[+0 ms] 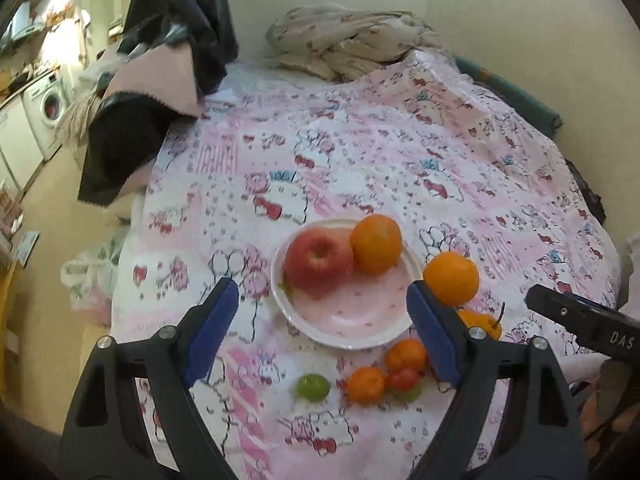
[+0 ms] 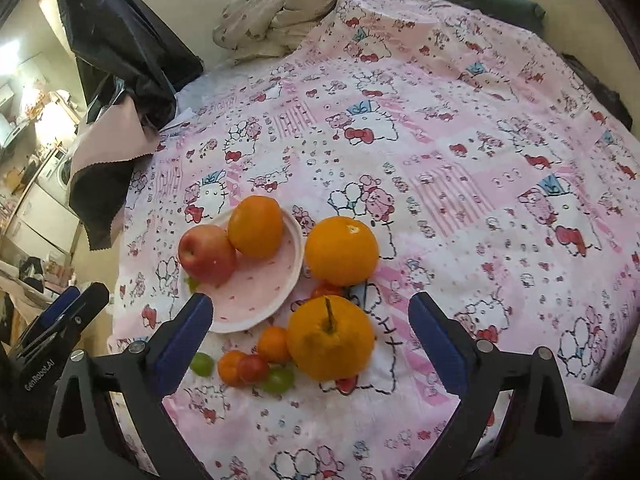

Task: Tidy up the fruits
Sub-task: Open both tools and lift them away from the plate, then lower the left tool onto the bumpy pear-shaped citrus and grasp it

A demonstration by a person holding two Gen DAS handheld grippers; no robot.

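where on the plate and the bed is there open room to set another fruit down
The plate's near half is bare, in front of the apple and orange. The pink sheet beyond and right of the plate is bare. It is crowded between the plate and the stemmed orange, where small fruits cluster.

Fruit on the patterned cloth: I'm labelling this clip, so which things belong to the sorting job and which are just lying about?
Part of the job:
- plate, holding apple and orange
- large orange beside the plate
- stemmed orange
- small tangerines
- green grapes

Lying about:
- crumpled cloth at the far edge
- dark jacket
- washing machine
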